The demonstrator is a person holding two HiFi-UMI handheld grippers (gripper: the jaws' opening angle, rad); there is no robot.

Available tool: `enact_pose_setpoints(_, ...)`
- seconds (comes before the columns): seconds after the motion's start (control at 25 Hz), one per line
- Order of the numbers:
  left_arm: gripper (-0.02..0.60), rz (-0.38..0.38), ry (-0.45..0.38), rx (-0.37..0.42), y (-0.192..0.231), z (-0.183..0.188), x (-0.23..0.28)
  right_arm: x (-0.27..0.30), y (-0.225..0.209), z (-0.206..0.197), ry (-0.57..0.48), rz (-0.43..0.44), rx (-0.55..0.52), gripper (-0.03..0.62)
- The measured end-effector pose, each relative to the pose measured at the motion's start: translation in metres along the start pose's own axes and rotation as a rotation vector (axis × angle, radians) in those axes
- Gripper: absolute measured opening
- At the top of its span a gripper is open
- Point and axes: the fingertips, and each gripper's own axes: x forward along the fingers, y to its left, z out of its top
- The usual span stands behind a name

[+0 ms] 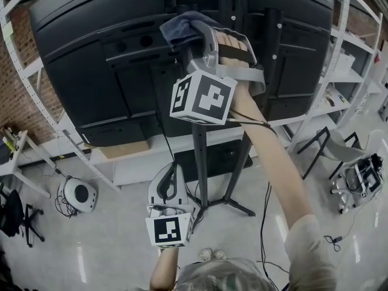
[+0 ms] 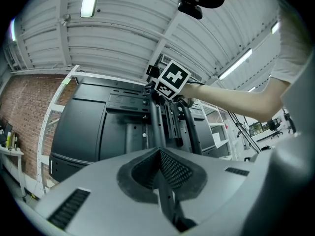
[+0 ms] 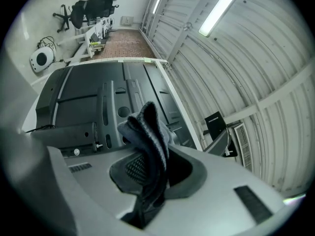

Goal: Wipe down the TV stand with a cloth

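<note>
The TV stand's black upright post (image 1: 199, 156) runs down the back of a large black TV (image 1: 85, 71) to splayed legs (image 1: 241, 207) on the floor. My right gripper (image 1: 193, 34) is raised high against the top of the post, shut on a blue-grey cloth (image 1: 182, 26). In the right gripper view the cloth (image 3: 146, 132) bunches up between the jaws of that gripper (image 3: 147, 154), just in front of the TV's back panel (image 3: 83, 100). My left gripper (image 1: 172, 176) hangs lower by the post, shut and holding nothing. The left gripper view shows its jaws closed (image 2: 160, 167) below the post (image 2: 156, 127).
White shelving frames (image 1: 36, 96) flank the TV on both sides. On the floor lie a round white device (image 1: 79, 194), a black office chair (image 1: 12, 216), cables (image 1: 264, 223), a folding chair (image 1: 336, 147) and a small wheeled device (image 1: 362, 177).
</note>
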Motion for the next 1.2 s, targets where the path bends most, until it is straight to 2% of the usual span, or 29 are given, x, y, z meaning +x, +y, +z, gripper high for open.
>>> enact_pose_setpoints(0.36,0.015,0.004,-0.018,-0.013,0.000,0.007,0.008,-0.009,0.025,-0.007,0.000,0.048,-0.013,0.058)
enact_pose_setpoints(0.76,0.015,0.002,0.014,-0.025,-0.005,-0.006,0.003,-0.027,0.055,-0.019,0.009,0.092,-0.019,0.058)
enact_pose_setpoints(1.2,0.015,0.016,0.047,-0.030,-0.005,-0.015,0.000,-0.036,0.066,-0.027,0.018,0.087,0.002,0.058)
